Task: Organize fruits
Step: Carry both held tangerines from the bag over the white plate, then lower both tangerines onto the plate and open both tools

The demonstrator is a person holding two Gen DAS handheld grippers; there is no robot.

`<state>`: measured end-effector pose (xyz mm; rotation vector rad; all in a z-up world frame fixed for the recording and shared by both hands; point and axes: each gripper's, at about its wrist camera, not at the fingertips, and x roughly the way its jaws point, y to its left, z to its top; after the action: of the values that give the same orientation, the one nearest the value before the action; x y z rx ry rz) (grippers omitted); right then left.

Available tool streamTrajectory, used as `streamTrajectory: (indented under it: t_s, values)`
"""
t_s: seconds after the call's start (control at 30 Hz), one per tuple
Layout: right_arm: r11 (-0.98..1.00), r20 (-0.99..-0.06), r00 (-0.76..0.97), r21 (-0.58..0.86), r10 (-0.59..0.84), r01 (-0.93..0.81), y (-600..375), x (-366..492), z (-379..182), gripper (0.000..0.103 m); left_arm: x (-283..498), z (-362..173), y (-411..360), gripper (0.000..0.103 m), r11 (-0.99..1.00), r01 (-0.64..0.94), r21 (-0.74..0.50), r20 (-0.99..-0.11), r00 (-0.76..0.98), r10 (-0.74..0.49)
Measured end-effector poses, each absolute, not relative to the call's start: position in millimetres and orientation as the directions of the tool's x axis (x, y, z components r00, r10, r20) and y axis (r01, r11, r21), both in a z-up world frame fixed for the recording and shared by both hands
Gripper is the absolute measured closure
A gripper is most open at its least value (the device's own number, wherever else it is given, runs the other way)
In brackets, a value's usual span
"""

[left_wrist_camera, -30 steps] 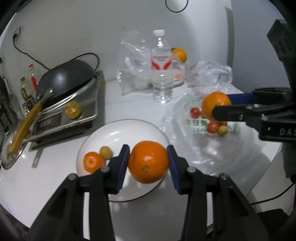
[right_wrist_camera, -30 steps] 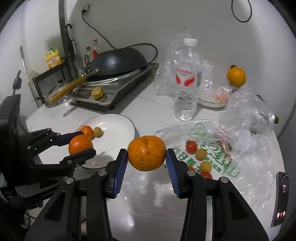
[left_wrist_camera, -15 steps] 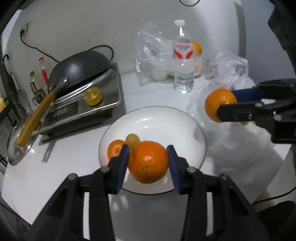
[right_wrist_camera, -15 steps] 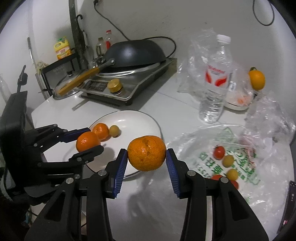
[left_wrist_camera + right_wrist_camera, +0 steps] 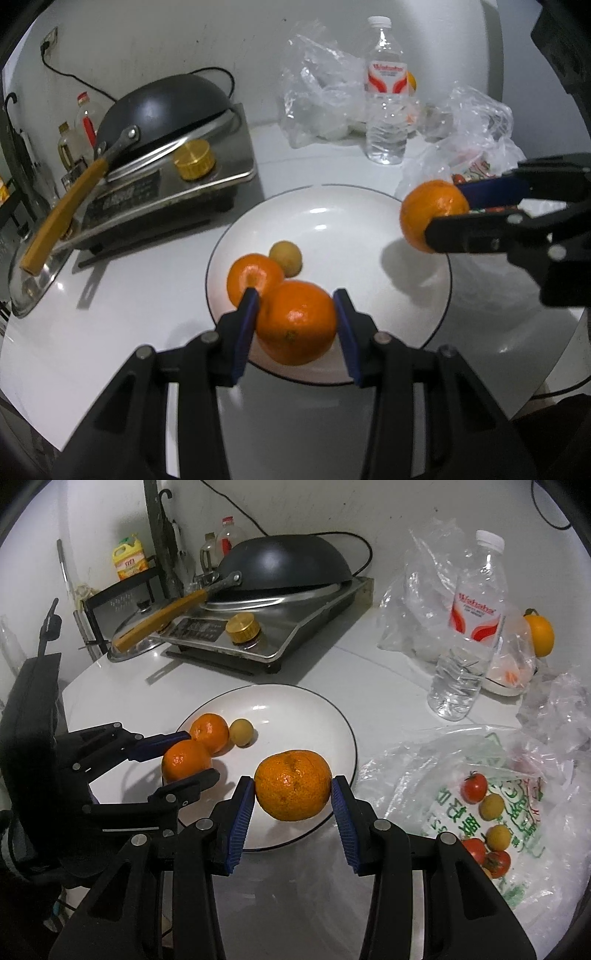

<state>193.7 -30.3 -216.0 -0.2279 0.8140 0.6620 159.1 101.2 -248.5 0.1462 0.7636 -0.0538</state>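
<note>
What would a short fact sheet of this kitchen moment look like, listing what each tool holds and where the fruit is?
left tool: closed on an orange, over the near side of the plate
right tool: closed on a second orange, over the plate's rim
white plate: holds a small orange and a small yellowish fruit
printed plastic bag: small red and yellow fruits lie on it
back of counter: water bottle, one more orange fruit
stove: black wok on top

- water bottle point(image 5: 466, 635) — its red-and-white label reads "Wahaha", with smaller print beneath too fine to make out
- plastic bag point(image 5: 513, 812) — large green printed characters, possibly Chinese, not legible
</note>
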Motion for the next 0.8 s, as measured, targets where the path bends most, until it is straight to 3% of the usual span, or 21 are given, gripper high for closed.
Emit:
streamTrajectory:
  t_s: [0.8]
  values:
    - [0.734,-0.78,0.407,0.097,0.475,-0.672,5,190,-239,0.057,139,-231,125,0.06,0.997,0.052,0.055,-0.646,0.763,-0.004]
